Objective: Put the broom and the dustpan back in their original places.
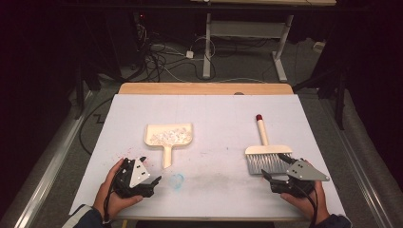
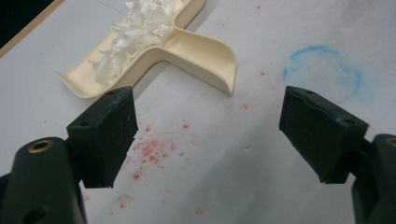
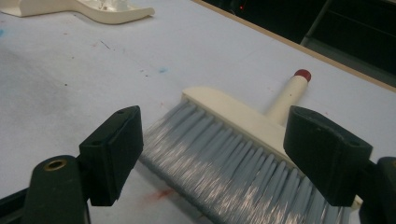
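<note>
The dustpan (image 1: pixel 168 135) is cream and holds white scraps (image 1: pixel 167 136). The hand brush (image 1: pixel 267 153) has a cream back and handle, a red cap and grey bristles. The worktop (image 1: pixel 214 118) is pale bluish white, flecked with red specks (image 2: pixel 152 151) and marked with a blue ring (image 2: pixel 322 70). The fingers (image 2: pixel 109 133) are black.

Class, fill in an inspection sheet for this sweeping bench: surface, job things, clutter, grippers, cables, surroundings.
Surface: white table sheet, with red specks and a blue ring stain.
Job things: cream dustpan holding white scraps; brush lying flat, grey bristles toward the person.
Clutter: nothing seen beyond the stains.
Grippers: left gripper open, empty, near the dustpan's handle; right gripper open, jaws either side of the bristles.
Cables: tangled leads on the floor behind the table.
Surroundings: dark room, a white desk frame behind.
</note>
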Motion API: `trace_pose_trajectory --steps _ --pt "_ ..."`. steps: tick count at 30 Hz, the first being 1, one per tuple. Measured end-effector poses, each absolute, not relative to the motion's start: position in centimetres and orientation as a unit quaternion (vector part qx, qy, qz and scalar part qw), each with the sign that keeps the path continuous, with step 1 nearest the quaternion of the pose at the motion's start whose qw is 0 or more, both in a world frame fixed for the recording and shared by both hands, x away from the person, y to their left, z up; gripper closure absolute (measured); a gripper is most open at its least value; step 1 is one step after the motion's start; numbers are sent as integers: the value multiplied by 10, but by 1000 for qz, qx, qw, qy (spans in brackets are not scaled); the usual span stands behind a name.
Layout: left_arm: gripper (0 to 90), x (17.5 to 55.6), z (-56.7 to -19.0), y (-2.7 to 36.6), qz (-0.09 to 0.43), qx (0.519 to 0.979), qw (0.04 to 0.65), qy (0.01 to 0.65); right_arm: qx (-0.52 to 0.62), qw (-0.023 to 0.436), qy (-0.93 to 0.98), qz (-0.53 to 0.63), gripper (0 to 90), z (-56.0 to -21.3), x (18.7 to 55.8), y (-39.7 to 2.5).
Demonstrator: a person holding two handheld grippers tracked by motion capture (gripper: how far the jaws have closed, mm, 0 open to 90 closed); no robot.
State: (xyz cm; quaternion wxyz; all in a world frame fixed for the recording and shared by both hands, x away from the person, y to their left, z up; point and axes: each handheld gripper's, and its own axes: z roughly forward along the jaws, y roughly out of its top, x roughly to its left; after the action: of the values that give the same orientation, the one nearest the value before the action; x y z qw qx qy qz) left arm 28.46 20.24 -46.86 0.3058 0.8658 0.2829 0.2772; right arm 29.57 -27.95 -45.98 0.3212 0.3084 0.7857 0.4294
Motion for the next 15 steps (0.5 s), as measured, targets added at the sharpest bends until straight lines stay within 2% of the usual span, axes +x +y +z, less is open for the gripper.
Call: trace_pose_trajectory --steps 15 --pt "188 287 -469 204 274 865 307 287 309 327 786 423 203 -460 296 -281"
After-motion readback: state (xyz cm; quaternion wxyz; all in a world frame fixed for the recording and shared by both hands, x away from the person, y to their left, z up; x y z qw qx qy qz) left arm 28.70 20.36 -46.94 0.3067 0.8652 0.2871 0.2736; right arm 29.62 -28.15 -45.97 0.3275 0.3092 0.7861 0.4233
